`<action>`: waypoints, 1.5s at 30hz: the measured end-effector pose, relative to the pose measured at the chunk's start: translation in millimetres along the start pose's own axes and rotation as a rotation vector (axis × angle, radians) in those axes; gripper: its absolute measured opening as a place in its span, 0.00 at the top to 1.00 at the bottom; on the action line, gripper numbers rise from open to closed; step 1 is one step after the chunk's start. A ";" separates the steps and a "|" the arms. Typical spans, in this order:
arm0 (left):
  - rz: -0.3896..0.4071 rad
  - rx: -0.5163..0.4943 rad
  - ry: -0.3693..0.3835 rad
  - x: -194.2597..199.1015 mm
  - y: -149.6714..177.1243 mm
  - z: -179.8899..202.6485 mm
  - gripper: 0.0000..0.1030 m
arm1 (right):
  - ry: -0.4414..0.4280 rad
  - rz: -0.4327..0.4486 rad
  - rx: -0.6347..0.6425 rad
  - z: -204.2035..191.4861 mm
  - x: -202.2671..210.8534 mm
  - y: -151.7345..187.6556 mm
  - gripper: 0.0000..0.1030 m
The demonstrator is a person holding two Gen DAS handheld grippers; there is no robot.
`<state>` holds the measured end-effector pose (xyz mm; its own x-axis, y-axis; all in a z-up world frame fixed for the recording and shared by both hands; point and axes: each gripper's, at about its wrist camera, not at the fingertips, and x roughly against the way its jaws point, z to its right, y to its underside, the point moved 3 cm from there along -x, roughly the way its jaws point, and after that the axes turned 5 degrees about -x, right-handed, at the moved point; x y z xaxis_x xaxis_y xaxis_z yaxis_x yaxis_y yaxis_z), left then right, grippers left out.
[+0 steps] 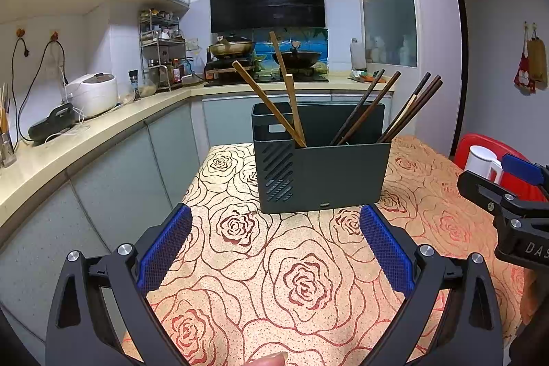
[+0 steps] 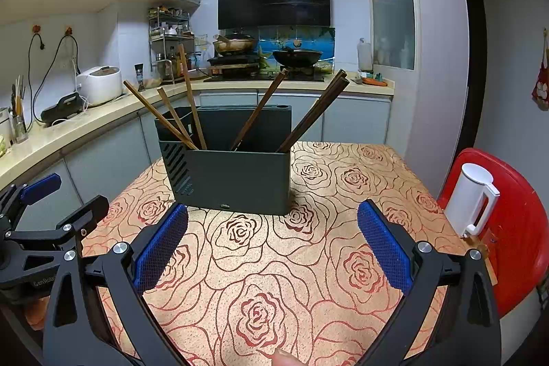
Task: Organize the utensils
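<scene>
Dark grey plastic utensil caddy (image 1: 322, 174) stands mid-table on rose-print tablecloth (image 1: 260, 263), w/ light wooden chopsticks (image 1: 274, 98) at its left end, dark wooden chopsticks (image 1: 384, 107) centre & right. Left gripper (image 1: 274, 249) & right gripper (image 2: 272, 246) both spread wide, empty, near caddy, nothing between. White electric kettle (image 2: 470, 198) on red plastic stool (image 2: 514, 228) at right.

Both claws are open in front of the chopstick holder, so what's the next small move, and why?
Probably ease the left claw toward the light wooden chopsticks in the dark grey plastic holder: they lean crossed, it is open and empty, and they stand on its side.
</scene>
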<state>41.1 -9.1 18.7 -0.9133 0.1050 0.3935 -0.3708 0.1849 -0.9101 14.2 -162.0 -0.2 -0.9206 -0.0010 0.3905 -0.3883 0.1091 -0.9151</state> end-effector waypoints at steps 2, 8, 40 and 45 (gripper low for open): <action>-0.002 0.000 0.000 0.1 0.4 0.4 0.08 | -0.002 -0.004 -0.005 1.1 -0.2 0.8 0.07; -0.001 0.001 0.000 0.6 0.1 0.7 0.08 | -0.001 -0.014 -0.017 0.9 -1.5 2.4 0.07; -0.002 0.004 -0.003 -0.7 0.5 -3.5 0.08 | -0.002 -0.022 -0.011 -1.4 -3.1 6.2 0.07; 0.001 0.003 -0.006 -0.7 0.3 -3.9 0.08 | -0.003 -0.022 -0.010 -1.6 -3.1 6.1 0.07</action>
<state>42.3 -5.3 18.6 -0.9147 0.0992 0.3917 -0.3703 0.1821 -0.9109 14.8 -159.8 -6.8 -0.9119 -0.0061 0.4104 -0.4081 0.1193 -0.9051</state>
